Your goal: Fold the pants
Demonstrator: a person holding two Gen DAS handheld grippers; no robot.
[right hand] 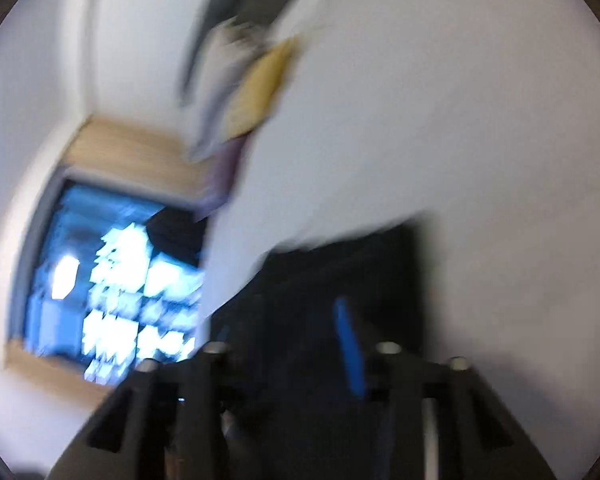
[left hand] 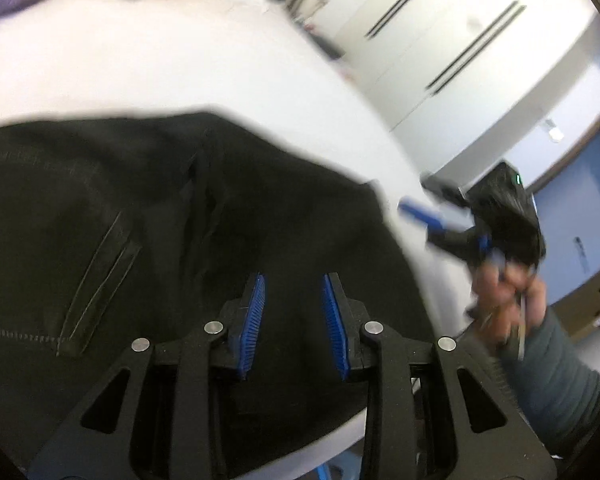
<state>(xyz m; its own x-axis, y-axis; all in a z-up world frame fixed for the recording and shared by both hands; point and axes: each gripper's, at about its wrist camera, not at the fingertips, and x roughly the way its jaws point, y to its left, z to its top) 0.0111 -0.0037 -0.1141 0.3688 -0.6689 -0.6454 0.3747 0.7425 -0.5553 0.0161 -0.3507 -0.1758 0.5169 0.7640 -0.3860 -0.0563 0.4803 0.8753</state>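
Right wrist view was motion-smeared throughout. The right gripper (right hand: pixel 292 344) showed only one blue pad (right hand: pixel 350 346) clearly; the other finger was lost against the black pants (right hand: pixel 340 264), so jaw state was unreadable. The tan item (right hand: pixel 262 88) at the table (right hand: pixel 460 120) edge was too blurred to identify. In the left view the pants (left hand: pixel 160 220) ran off the left and bottom edges, and the right gripper (left hand: pixel 456 220) and its hand (left hand: pixel 508 304) were blurred.

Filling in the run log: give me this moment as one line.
pants: black, flat on white table | left gripper: open above pants, empty | right gripper: off table edge, blurred, state unclear
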